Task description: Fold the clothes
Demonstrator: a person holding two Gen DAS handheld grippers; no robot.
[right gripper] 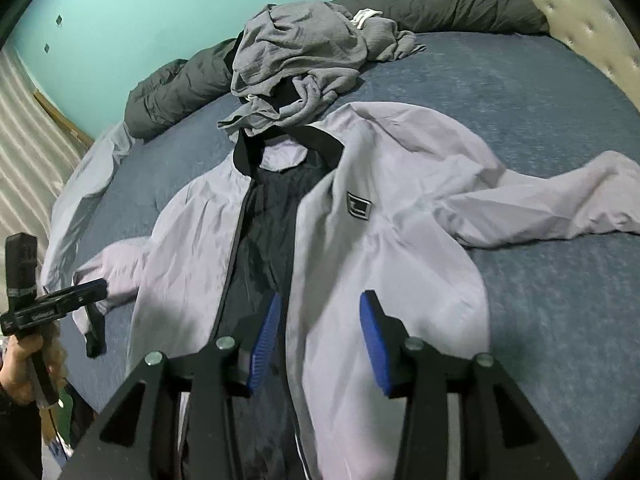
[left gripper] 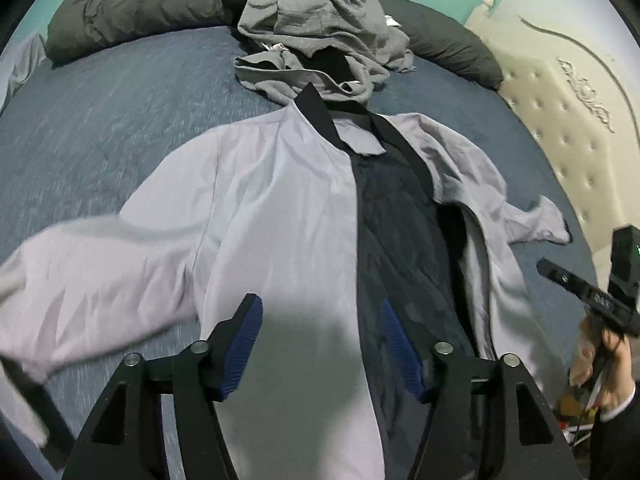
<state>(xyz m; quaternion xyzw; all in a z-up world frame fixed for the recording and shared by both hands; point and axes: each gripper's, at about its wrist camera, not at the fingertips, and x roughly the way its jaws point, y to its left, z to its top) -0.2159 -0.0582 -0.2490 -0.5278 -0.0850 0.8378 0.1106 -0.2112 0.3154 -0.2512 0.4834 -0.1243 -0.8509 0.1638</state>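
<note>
Blue bed [left gripper: 100,120], dark pillows [left gripper: 132,12] at its head, heap of grey clothes [left gripper: 316,28] just in front of them. Lilac jacket [left gripper: 272,208] spread face up below the heap, zip undone, dark lining [left gripper: 396,232] bared down the middle, black collar [left gripper: 320,116] touching the heap, both sleeves flung outward, one sleeve [right gripper: 560,204] creased across the bed.

Step in hand, by judgement: squaring the jacket before the first fold. Best done by drawing the two front panels edge to edge over the lining, smoothing the creased sleeve flat, then folding each sleeve in across the chest; collar worth tugging clear of the heap first.

Left gripper [left gripper: 320,344] above the hem, blue pads [left gripper: 248,344] well apart, nothing between them, no cloth touched. Right gripper [right gripper: 320,340] over the front edge of the badge-side panel, pads [right gripper: 374,348] about half apart, likewise empty; contact with the cloth beneath not discernible.
</note>
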